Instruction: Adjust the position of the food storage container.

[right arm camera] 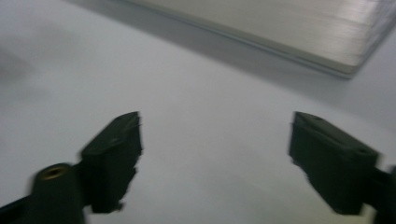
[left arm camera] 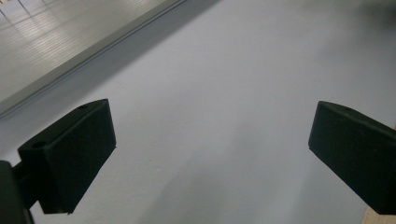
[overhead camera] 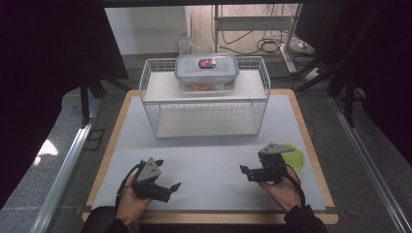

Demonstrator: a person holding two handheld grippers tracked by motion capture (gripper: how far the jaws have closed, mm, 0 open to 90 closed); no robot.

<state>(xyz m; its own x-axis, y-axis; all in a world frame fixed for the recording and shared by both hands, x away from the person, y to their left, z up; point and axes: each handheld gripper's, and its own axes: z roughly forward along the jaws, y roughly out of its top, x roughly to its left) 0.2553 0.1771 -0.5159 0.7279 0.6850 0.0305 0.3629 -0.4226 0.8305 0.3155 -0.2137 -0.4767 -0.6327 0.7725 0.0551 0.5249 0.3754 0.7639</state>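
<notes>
Both grippers — left (overhead camera: 167, 187), right (overhead camera: 248, 171) — hover jaws apart over the mat (overhead camera: 209, 160), well short of the lidded box (overhead camera: 206, 72).

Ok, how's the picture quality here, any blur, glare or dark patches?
High view: dark, nearly black at both upper sides, with the wire rack and clear container well lit. Left gripper view: sharp, with light streaks on the shelf board. Right gripper view: motion-blurred, jaw edges smeared.

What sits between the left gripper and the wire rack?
Nothing. In the high view, only bare grey mat lies between the left gripper and the wire rack. The left gripper view shows the same bare mat ahead.
</notes>
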